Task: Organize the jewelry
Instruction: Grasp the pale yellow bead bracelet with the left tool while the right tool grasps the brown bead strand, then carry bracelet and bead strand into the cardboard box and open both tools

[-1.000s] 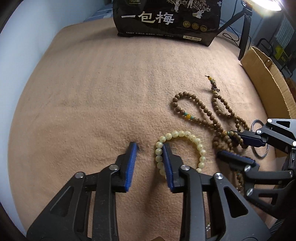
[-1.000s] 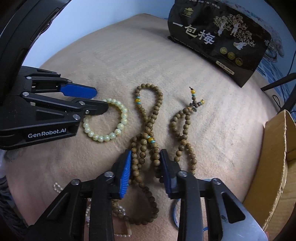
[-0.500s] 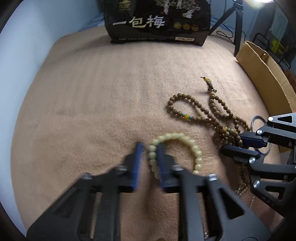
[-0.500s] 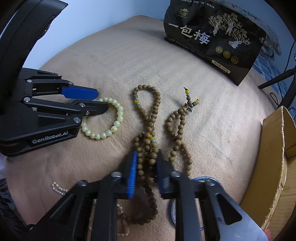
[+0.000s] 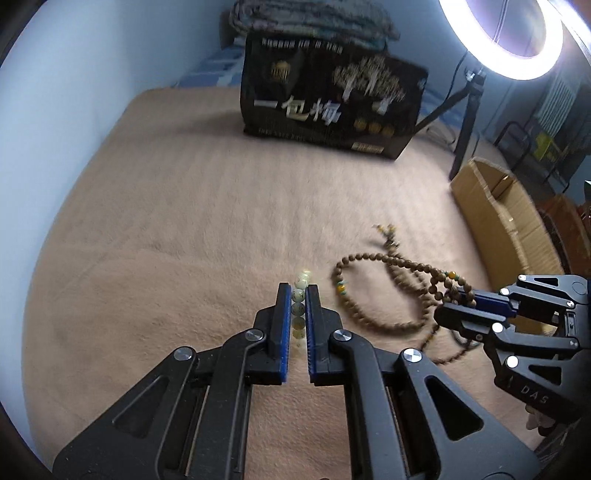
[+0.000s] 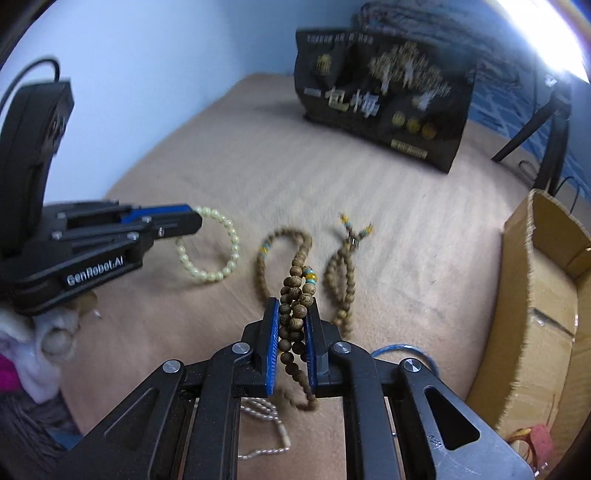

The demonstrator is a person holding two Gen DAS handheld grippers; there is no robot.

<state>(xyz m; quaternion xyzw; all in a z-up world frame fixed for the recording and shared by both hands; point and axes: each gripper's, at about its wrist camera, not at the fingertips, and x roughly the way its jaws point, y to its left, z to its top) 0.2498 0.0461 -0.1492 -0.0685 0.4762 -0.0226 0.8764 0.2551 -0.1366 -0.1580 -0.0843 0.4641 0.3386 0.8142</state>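
My left gripper (image 5: 296, 291) is shut on a pale yellow-green bead bracelet (image 5: 299, 295) and holds it above the tan blanket; in the right wrist view the bracelet (image 6: 216, 273) hangs as a loop from the left gripper (image 6: 192, 221). My right gripper (image 6: 291, 306) is shut on a long brown wooden bead necklace (image 6: 295, 295) and lifts its bunched middle, while its loops (image 6: 341, 266) trail down to the blanket. In the left wrist view the necklace (image 5: 391, 258) hangs from the right gripper (image 5: 458, 299).
A black snack bag (image 5: 332, 107) stands at the back of the blanket. An open cardboard box (image 6: 546, 280) sits at the right. A thin pearl chain (image 6: 266, 410) and a blue ring (image 6: 406, 350) lie under the right gripper. A ring light (image 5: 517, 33) stands behind.
Both grippers closed on their jewelry and rose from the blanket: the left took the pale bracelet, the right took the wooden bead necklace. Both cameras now tilt up.
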